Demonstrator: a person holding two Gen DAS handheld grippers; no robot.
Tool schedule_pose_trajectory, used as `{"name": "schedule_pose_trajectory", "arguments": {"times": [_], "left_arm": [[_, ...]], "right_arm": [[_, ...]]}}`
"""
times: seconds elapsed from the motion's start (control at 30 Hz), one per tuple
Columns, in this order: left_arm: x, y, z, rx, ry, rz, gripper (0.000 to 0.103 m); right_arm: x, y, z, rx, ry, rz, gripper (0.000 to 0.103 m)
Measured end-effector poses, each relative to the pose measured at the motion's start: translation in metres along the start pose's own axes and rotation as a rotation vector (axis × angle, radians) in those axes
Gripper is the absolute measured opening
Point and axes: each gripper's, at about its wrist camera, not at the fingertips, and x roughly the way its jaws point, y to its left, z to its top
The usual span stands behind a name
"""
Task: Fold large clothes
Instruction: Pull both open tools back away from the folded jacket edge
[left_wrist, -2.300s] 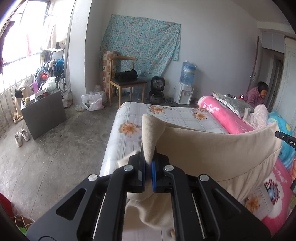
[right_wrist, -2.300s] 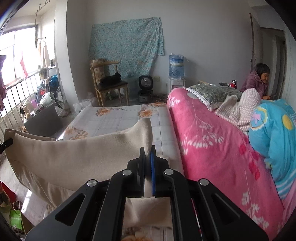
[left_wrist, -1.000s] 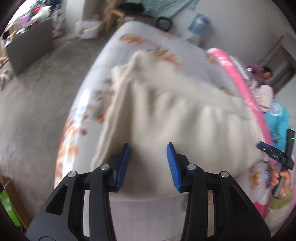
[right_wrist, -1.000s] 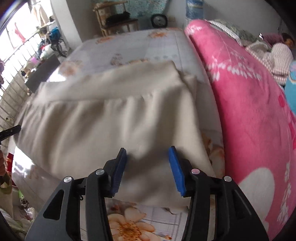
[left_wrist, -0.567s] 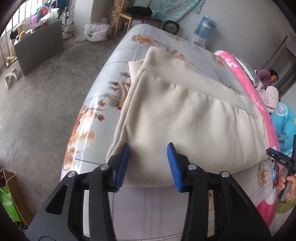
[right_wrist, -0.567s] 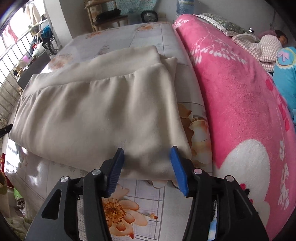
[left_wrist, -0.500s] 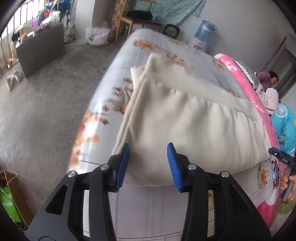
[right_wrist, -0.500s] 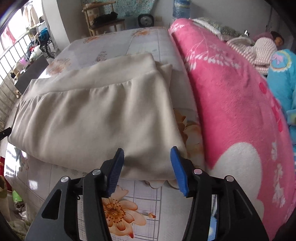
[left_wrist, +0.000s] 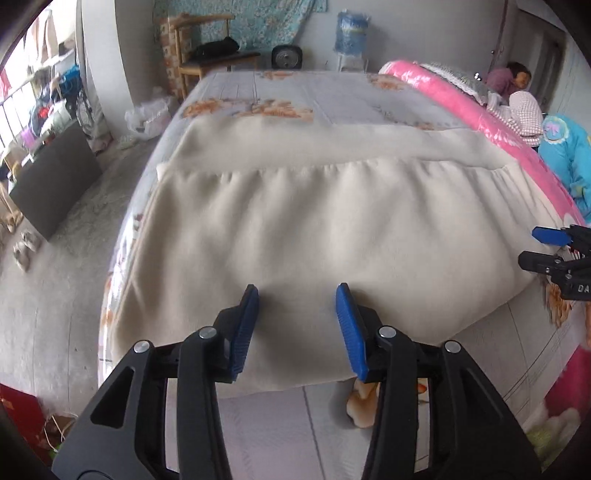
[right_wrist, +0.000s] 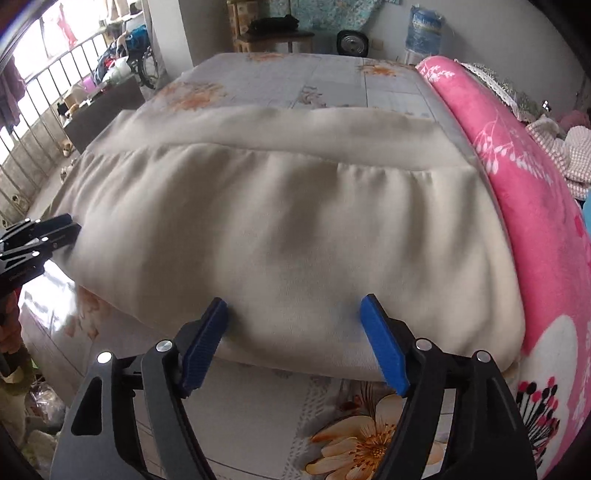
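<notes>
Both grippers hung open over the near edge of the folded cream garment, gripping nothing: the left gripper moderately spread, the right gripper wider, its jaws having just been opening. The garment lay flat on the floral bed, apparently released; earlier both grippers held it aloft.

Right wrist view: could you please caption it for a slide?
Open right claw above folded beige cloth on floral bed, pink blanket alongside.
</notes>
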Motion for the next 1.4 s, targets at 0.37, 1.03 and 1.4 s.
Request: {"name": "schedule_pose_trajectory", "arguments": {"times": [0.37, 1.03, 1.4], "left_arm": [[-0.002, -0.024, 0.005, 0.033, 0.017, -0.053, 0.043], [-0.010, -0.017, -0.007, -0.004, -0.019, -0.017, 0.047], [-0.019, 0.000, -0.016, -0.055, -0.052, -0.048, 0.049]], "right_arm": [[0.013, 0.051, 0.013, -0.063, -0.023, 0.067, 0.072], [-0.005, 0.062, 0.000, -0.094, -0.094, 0.023, 0.074], [-0.021, 0.025, -0.019, -0.039, -0.110, 0.046, 0.077]]}}
